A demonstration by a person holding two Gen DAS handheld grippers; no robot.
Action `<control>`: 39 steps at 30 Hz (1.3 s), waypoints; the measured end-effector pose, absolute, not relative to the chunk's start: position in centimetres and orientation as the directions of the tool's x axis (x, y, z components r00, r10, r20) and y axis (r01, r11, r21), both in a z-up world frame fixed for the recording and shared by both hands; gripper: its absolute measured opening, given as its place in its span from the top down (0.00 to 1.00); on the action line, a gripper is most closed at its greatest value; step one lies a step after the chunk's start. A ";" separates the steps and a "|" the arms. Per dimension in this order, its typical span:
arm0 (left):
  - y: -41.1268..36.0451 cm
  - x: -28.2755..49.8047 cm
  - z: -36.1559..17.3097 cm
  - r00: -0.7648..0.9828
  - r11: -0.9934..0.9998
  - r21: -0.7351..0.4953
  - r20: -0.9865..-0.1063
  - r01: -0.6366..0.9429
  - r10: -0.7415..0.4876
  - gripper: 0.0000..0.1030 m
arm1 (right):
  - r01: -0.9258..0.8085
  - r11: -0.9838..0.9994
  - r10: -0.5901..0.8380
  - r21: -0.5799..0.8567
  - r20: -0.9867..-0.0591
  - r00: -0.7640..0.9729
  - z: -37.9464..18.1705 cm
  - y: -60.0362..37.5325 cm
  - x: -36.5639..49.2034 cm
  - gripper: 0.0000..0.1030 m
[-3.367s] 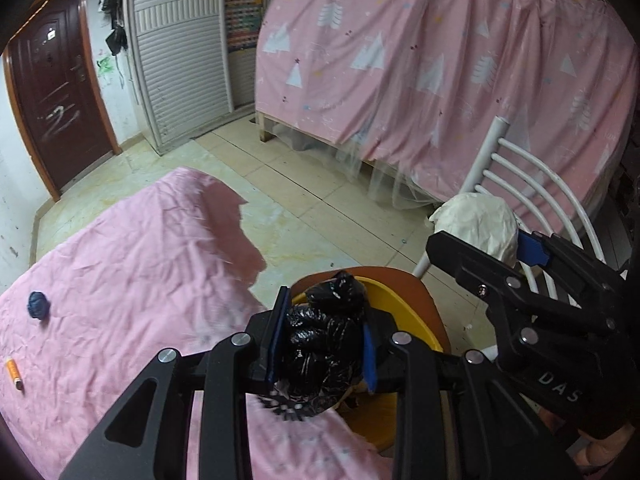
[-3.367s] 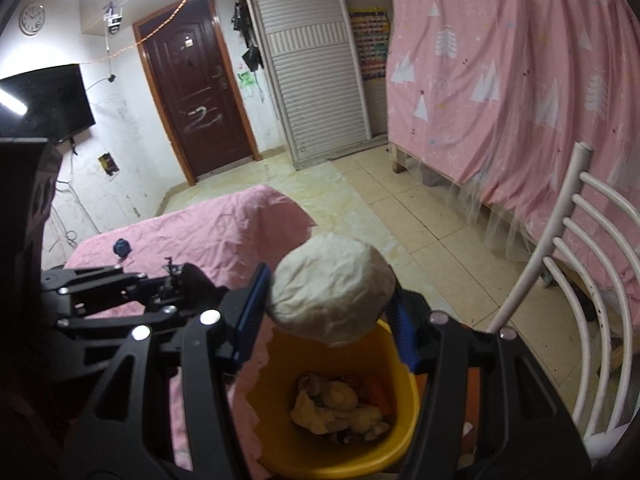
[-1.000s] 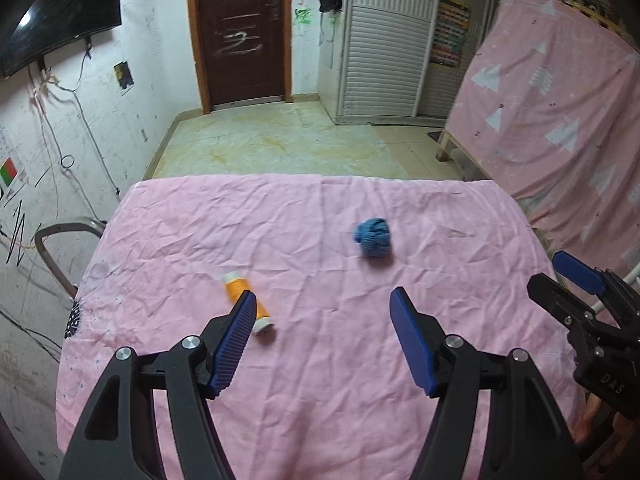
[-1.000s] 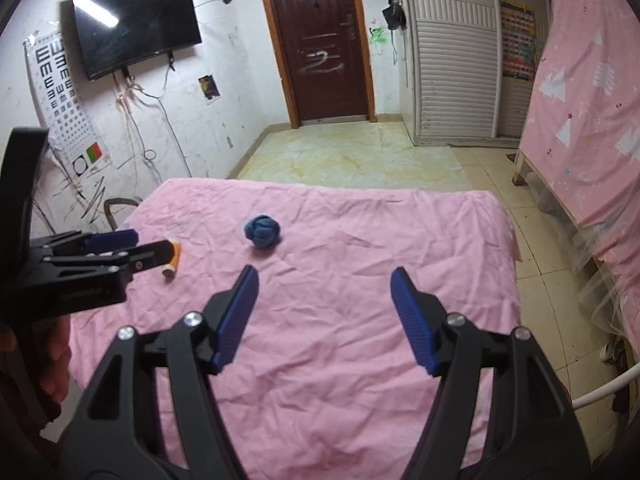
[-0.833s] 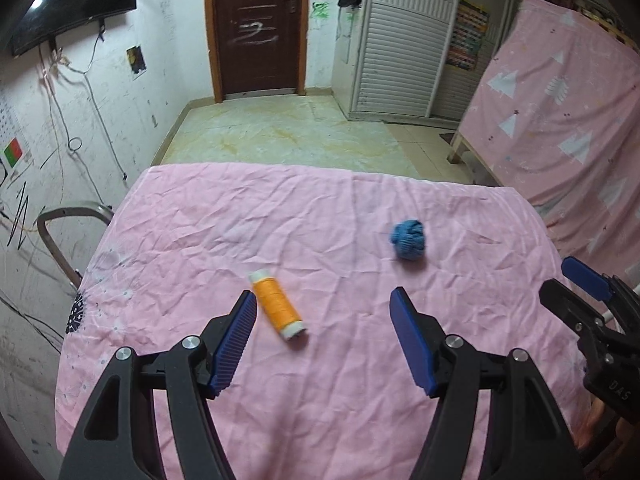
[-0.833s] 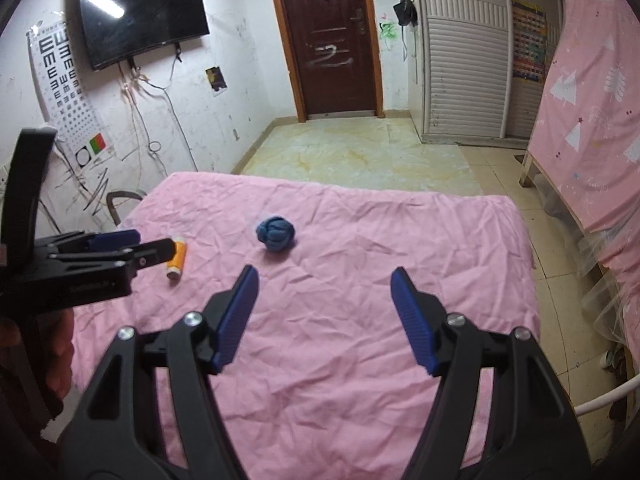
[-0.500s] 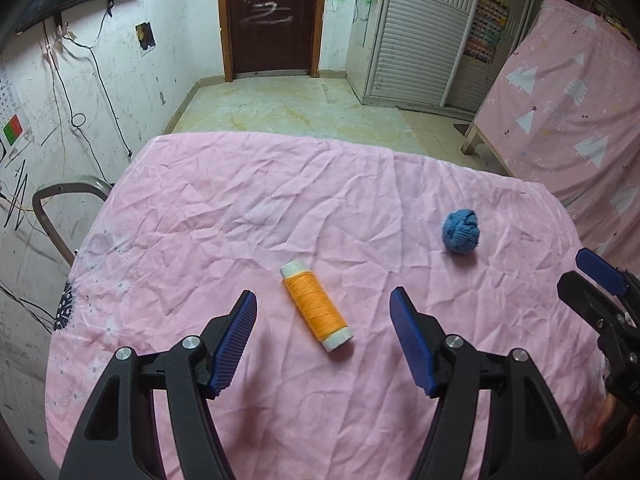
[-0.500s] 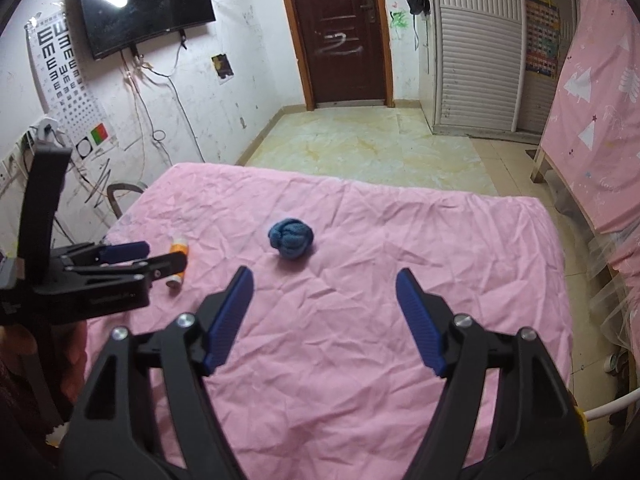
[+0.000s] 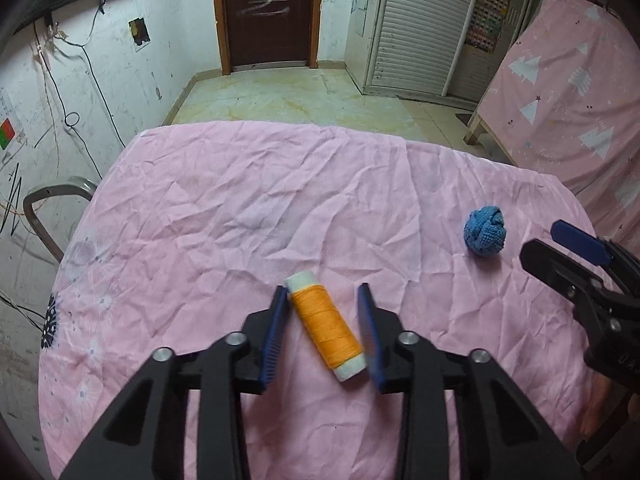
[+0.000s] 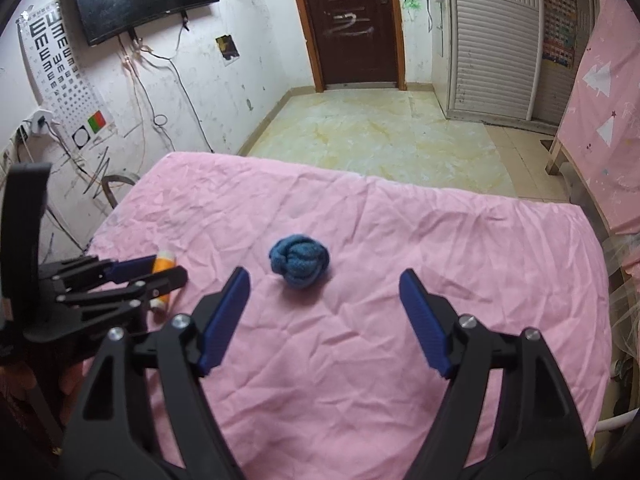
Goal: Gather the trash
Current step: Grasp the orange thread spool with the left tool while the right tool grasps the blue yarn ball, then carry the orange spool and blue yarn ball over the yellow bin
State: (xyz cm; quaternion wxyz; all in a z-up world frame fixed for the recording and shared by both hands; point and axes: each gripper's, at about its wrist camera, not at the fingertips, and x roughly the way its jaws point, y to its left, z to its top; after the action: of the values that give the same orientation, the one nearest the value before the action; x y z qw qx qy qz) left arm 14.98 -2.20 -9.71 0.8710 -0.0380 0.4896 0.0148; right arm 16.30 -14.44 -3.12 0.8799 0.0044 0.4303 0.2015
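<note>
Pink, wrinkled cloth (image 9: 248, 200) is covering the table that both grippers are working over, with a tiled floor and a dark door lying beyond at twelve o'clock. At the left, the left gripper (image 9: 325, 332) is angling down over one spool of orange thread (image 9: 325, 330); its jaws are closing around the spool, which is lying slantwise between the blue pads with its white ends pointing to eleven and five o'clock. One pad is looking close to touching near the far cap, the other is standing just clear, so no firm grip is showing yet. Straddling the spool across its narrow body is probably meant to stop it rolling. Further right, one blue knotted ball (image 10: 299, 266) is resting on the cloth at eleven o'clock from the right gripper (image 10: 324, 320), whose jaws are opening wide and empty, likely readying to take the ball. Two pieces of trash are lying on the cloth, one per gripper.
</note>
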 end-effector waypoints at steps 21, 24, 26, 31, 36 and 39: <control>-2.1 13.7 -10.2 0.564 0.997 -0.057 -0.825 -0.045 -0.022 0.88 | -0.398 0.907 0.339 0.135 -0.795 0.503 -5.7 -11.4 19.4 0.52; -2.1 13.7 -10.1 0.564 0.997 -0.068 -0.825 -0.044 -0.031 0.88 | -0.401 0.908 0.330 0.119 -0.794 0.511 -5.6 -11.4 19.2 0.69; -2.1 13.5 -10.0 0.565 0.997 -0.068 -0.824 -0.044 -0.032 0.88 | -0.400 0.911 0.319 0.103 -0.790 0.523 -5.4 -11.5 18.9 0.70; -2.0 12.5 -8.9 0.585 0.997 -0.065 -0.811 -0.042 -0.028 0.88 | -0.392 0.914 0.326 0.106 -0.768 0.551 -4.1 -12.2 17.8 0.70; -2.3 11.2 -7.3 0.608 0.997 -0.067 -0.793 -0.035 -0.032 0.88 | -0.382 0.917 0.333 0.113 -0.741 0.582 -2.4 -13.3 16.2 0.70; -2.6 10.6 -6.5 0.619 0.998 -0.065 -0.784 -0.024 -0.036 0.88 | -0.374 0.920 0.338 0.118 -0.721 0.605 -1.1 -14.2 15.0 0.70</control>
State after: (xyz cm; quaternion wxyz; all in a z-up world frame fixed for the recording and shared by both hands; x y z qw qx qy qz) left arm 10.57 -2.59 -6.51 0.8992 -0.0347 0.4362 -0.0033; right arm 14.99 -14.24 -1.14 0.8955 -0.0224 0.3977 0.1988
